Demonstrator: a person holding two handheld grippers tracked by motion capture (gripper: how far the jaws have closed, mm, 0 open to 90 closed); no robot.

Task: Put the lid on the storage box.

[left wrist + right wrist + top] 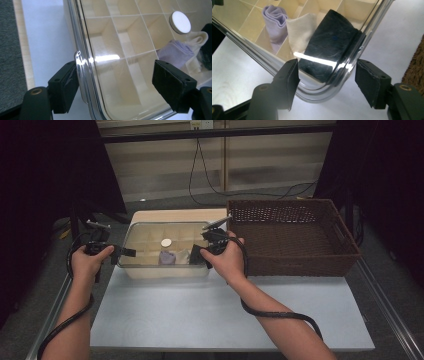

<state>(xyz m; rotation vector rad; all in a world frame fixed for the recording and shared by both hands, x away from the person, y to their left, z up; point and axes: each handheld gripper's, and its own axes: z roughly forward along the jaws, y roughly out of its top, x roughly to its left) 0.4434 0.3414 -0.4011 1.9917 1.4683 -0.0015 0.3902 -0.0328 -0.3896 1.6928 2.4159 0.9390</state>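
A cream box [165, 271] with several compartments sits on the table under a clear lid [145, 237] that has a round silver knob [166, 242]. Rolled purple [167, 257], white [299, 27] and black [332, 37] cloths lie in its near-right compartments. My left gripper [127, 253] is at the lid's left edge. In the left gripper view [115, 77] one pad touches the lid's rim tab [79, 58] and the other stands well apart over the lid. My right gripper [328, 72] straddles the lid's near-right corner, with a gap at its right pad.
A dark brown wicker basket [300, 262] stands just right of the box, close to my right hand. The pale tabletop [225, 310] stretches toward the near edge. Cables hang along the wall behind.
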